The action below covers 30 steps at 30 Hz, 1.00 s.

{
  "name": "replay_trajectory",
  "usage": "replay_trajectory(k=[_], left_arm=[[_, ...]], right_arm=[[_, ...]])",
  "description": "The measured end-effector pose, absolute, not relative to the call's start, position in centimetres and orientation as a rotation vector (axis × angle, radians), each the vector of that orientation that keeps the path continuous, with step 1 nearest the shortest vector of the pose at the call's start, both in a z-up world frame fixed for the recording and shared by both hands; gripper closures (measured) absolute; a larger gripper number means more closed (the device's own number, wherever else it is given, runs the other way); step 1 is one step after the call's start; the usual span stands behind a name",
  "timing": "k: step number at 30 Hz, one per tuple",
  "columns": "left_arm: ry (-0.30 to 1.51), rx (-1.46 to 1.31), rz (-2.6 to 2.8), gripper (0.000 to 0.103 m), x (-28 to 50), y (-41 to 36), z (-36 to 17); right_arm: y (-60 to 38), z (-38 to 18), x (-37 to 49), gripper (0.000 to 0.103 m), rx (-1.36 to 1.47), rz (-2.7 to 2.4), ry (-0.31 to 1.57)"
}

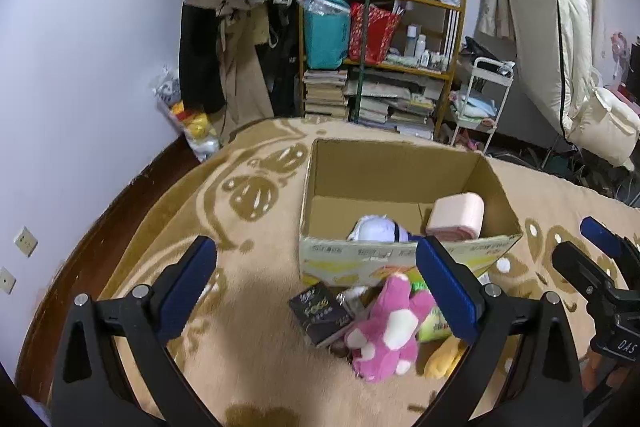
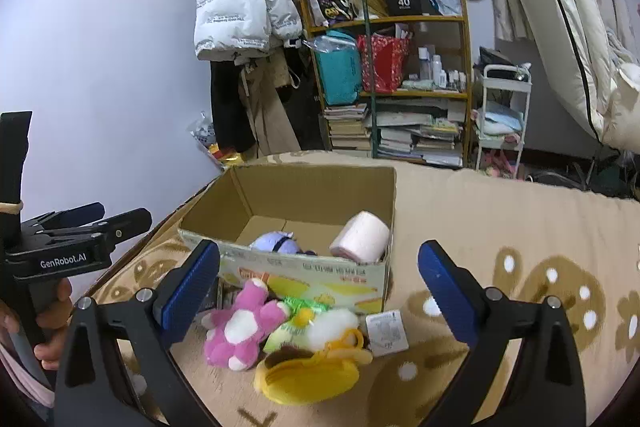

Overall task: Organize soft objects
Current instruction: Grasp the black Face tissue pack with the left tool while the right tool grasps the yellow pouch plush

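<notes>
L gripper (image 1: 316, 287) wide open, empty | R gripper (image 2: 320, 287) same | pink plush (image 2: 240, 327) below-fwd, nearer L | box (image 1: 400, 255) just behind

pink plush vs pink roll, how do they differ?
Place: the pink plush lies on the carpet in front of the cardboard box; the pink roll sits inside it, in the right corner.
Colour: the plush is strong magenta with white patches; the roll is pale, even pink.
Shape: the plush is a limbed toy, sprawled; the roll is a plain cylinder on its side.
Shared: both pink, neither held by a gripper.
</notes>
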<state>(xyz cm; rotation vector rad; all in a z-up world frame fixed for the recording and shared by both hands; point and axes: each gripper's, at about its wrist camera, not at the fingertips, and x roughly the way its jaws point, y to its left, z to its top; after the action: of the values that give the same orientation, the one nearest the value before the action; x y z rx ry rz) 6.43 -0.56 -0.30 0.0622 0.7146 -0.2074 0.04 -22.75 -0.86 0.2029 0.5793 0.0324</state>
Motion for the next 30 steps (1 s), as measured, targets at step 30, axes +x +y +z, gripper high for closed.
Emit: replay_trajectory(k=[30], left_arm=[[1.064,0.179,-0.155,0.004,10.4,-1.5,-8.5]], right_arm=[[-20.1,-9.1,2.9,0.000,0.222,0.058,1.042]])
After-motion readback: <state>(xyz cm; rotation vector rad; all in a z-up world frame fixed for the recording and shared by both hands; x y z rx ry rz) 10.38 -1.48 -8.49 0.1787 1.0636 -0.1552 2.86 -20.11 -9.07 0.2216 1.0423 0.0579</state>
